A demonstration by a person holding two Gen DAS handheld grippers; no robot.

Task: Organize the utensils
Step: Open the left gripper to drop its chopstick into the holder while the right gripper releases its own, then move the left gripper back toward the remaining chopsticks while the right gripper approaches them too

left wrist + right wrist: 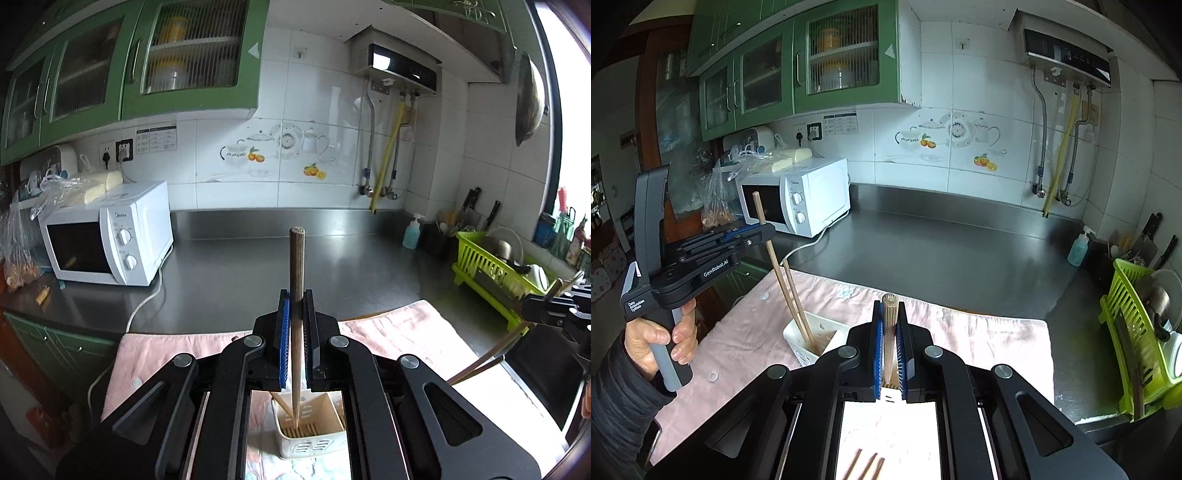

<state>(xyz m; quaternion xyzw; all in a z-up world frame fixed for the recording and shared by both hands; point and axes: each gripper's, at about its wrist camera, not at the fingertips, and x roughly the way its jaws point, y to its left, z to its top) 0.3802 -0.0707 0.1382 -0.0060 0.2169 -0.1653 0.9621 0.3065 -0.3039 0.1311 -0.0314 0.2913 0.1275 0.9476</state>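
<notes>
My left gripper point(296, 299) is shut on a brown wooden chopstick point(296, 280); it also shows in the right wrist view point(764, 226). The chopstick stands nearly upright with its tip down inside a white slotted utensil holder point(308, 437), next to another chopstick point(794, 291) leaning in the holder point(798, 345). My right gripper point(888, 314) is shut on a lighter wooden chopstick point(888, 328), held upright above the pink cloth point(960, 332). It shows at the right edge of the left wrist view point(546, 295). Several loose chopsticks point(868, 467) lie below it.
A white microwave point(107, 240) with its cord stands at the left on the steel counter point(295, 258). A green dish rack point(495, 277) with dishes, knives and a soap bottle point(412, 232) sit at the right. Green cabinets point(110, 66) hang above.
</notes>
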